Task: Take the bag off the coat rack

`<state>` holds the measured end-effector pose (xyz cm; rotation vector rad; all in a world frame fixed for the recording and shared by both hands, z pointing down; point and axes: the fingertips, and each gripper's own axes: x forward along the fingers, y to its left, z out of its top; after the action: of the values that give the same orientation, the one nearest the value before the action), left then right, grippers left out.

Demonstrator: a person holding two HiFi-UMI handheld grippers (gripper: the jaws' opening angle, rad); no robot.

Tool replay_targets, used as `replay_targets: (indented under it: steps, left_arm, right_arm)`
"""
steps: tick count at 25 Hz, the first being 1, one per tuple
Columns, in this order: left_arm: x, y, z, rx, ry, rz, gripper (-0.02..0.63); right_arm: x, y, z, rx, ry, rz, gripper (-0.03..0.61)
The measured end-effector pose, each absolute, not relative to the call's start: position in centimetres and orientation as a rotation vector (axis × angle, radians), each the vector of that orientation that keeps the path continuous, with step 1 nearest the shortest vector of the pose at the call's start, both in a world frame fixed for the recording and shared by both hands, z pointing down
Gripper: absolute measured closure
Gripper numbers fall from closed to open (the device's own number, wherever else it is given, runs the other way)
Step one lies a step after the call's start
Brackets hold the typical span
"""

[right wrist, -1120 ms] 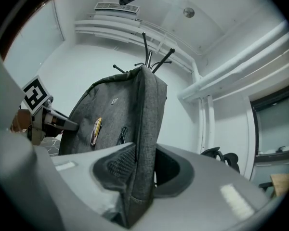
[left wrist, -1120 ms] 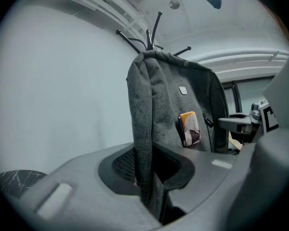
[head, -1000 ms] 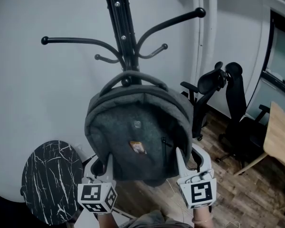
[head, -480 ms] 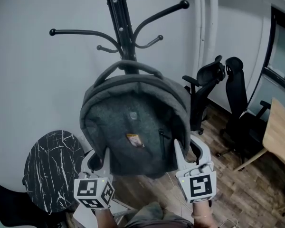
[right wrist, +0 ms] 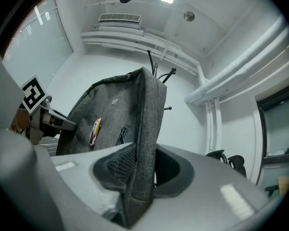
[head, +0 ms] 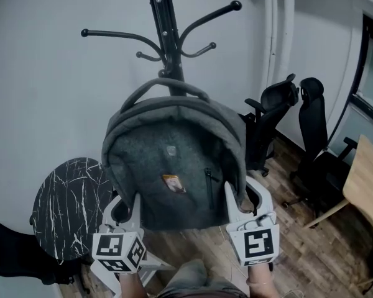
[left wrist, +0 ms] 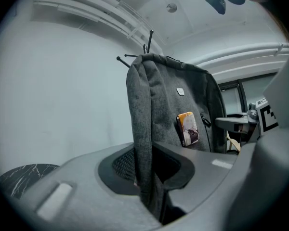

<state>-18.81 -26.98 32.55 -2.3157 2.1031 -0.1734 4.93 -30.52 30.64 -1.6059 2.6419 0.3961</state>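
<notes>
**Helper:** Where is the bag right now?

**Me:** The tall black coat rack (head: 169,36) stands by the far wall. The grey bag (head: 174,166) hangs in front of its pole, on my near side. I am holding it up by both sides.

**Helper:** How do you hold it?

**Me:** My left gripper (left wrist: 151,177) is pinching the bag's left edge, with the cloth squeezed between its jaws. My right gripper (right wrist: 139,172) is pinching the right edge the same way. Both point about level, toward the rack.

**Helper:** So which step are you on?

**Me:** I think it is the lift-off step. The bag's top handle (head: 168,85) makes a loop right in front of the pole. I cannot tell if that loop is on a hook or already free.

**Helper:** What comes next?

**Me:** I guess I must bring both grippers toward me together, with a tight squeeze, until the loop is well apart from the pole. If it catches, I should raise the bag a little first. The round black surface (head: 68,197) is near on the left and the chairs (head: 311,135) are on the right. So I want to come straight back between them.

**Helper:** Anything small to watch?

**Me:** The little orange badge (head: 174,184) on the front. If it tilts, one side is sagging.
</notes>
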Motion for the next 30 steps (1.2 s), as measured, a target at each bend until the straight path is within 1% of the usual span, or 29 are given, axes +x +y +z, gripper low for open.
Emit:
replay_targets:
  steps: [17, 30]
  left_arm:
    - [-17.8, -23.9, 32.5, -2.296, 2.121, -0.208, 0.544]
    - [-18.9, -20.2, 33.4, -2.363, 2.085, -0.207, 0.545]
  right_arm:
    - [5.8, -28.0, 31.4, -1.615, 2.647, 0.362, 0.477]
    - [4.8, -23.5, 32.2, -1.697, 2.639, 0.327, 0.477]
